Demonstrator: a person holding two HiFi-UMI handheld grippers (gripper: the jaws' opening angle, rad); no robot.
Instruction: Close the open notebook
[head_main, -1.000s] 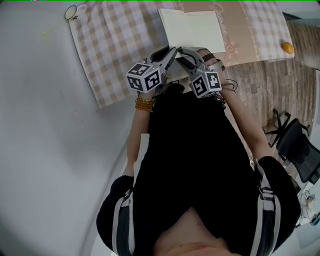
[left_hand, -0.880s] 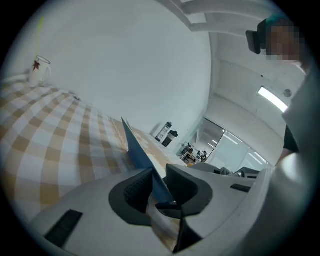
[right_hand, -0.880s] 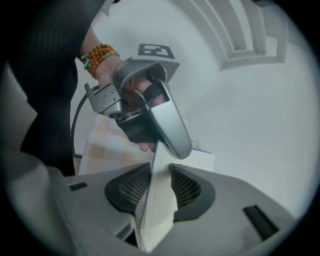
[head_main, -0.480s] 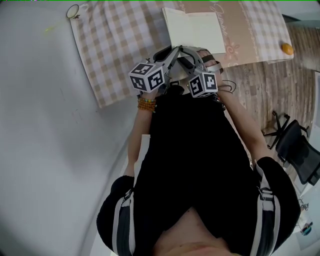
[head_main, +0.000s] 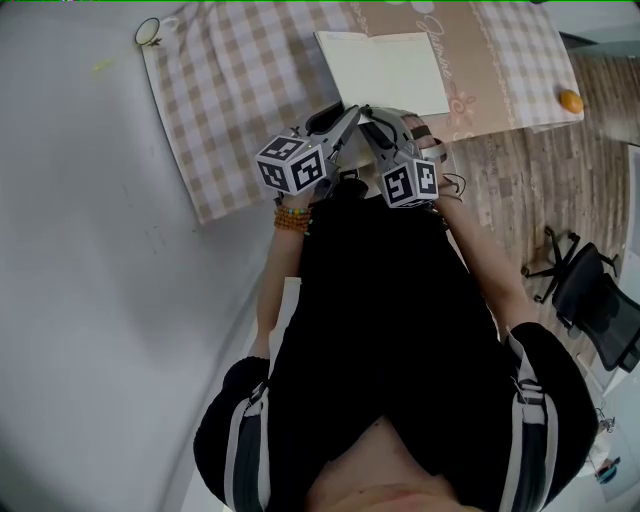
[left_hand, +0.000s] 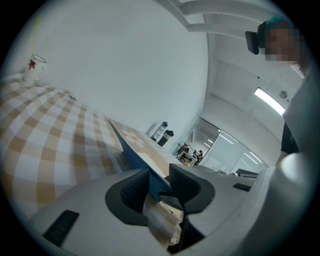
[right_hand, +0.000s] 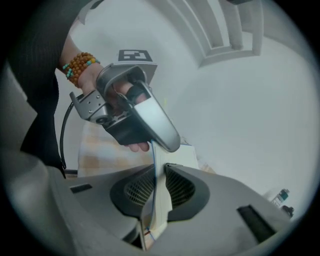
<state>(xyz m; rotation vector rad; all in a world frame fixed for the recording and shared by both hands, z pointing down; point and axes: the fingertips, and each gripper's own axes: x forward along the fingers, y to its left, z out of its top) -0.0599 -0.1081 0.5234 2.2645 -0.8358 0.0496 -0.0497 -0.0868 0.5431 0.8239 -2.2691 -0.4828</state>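
Note:
The notebook (head_main: 385, 70) lies open on the checked cloth, one cream page facing up. Both grippers meet at its near edge. My left gripper (head_main: 345, 116) has just been opening: the blue cover (left_hand: 131, 150) runs between its jaws (left_hand: 160, 186) with a gap at the right pad. My right gripper (head_main: 373, 116) has just been closing, and in the right gripper view (right_hand: 159, 187) its pads press on a raised sheaf of pages (right_hand: 161, 202) edged by the blue cover. A hand with a bead bracelet (right_hand: 79, 65) holds the left gripper just behind that sheaf.
The checked tablecloth (head_main: 235, 95) covers the table. A white cup (head_main: 147, 30) stands at its far left corner. A small orange thing (head_main: 570, 100) lies at the right end. An office chair (head_main: 590, 290) stands on the wood floor to the right. A grey wall lies left.
Both grippers have stayed at the notebook's near edge. The right gripper's marker cube has rolled a little. The open page looks the same.

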